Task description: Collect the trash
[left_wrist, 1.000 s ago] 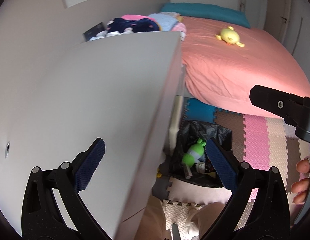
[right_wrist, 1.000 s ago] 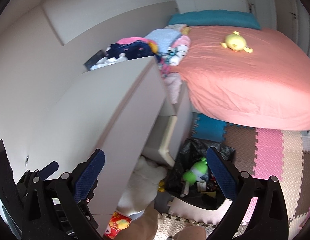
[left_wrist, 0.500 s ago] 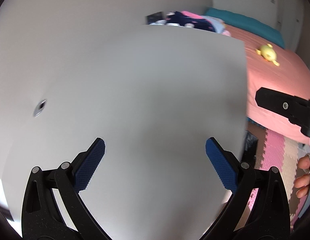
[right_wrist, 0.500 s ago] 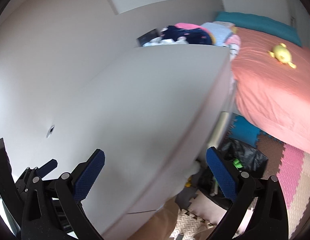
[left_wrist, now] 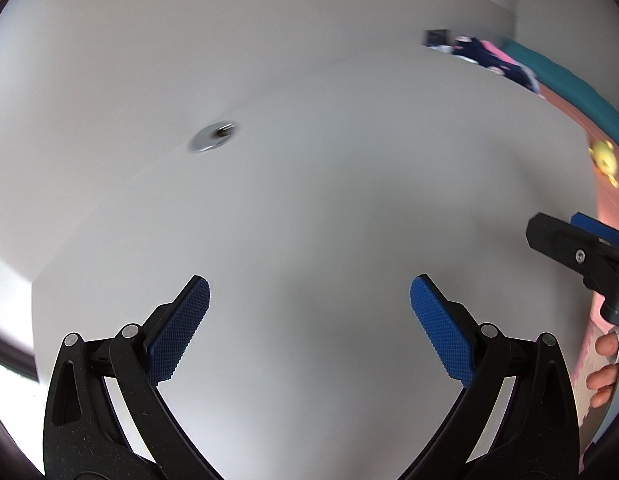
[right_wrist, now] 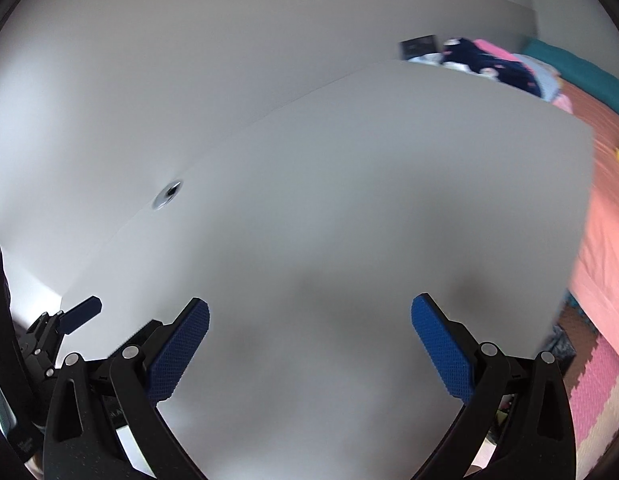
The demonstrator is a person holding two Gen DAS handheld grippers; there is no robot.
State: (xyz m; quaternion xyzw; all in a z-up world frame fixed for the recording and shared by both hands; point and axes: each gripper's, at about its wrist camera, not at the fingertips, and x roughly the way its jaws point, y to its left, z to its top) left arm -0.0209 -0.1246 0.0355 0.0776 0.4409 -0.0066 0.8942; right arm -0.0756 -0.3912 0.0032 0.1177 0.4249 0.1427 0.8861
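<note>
Fingers first: the left gripper (left_wrist: 309,300) has its blue pads (left_wrist: 180,330) spread wide, with nothing between them and nothing touching them. The right gripper (right_wrist: 309,322) is spread just as wide, and its pads (right_wrist: 441,354) are bare too. Both point at a flat white panel (left_wrist: 329,208) that fills nearly the whole of each wrist view. A small round metal fitting (left_wrist: 213,140) sits on that surface, up and to the left.

From the left wrist view the right gripper shows at the right edge, with the person's fingers (left_wrist: 603,364) curled below it. From the right wrist view the left gripper's fingertip pokes in at lower left.

Trash is not visible in either view, so its place cannot be told. Past the panel's right edge lie a bed (right_wrist: 605,216) with a salmon cover, a yellow toy (left_wrist: 603,154) on it, a blurred pile of clothes (right_wrist: 481,62) behind the panel's top edge, and pink foam floor tiles (right_wrist: 593,392) at lower right.
</note>
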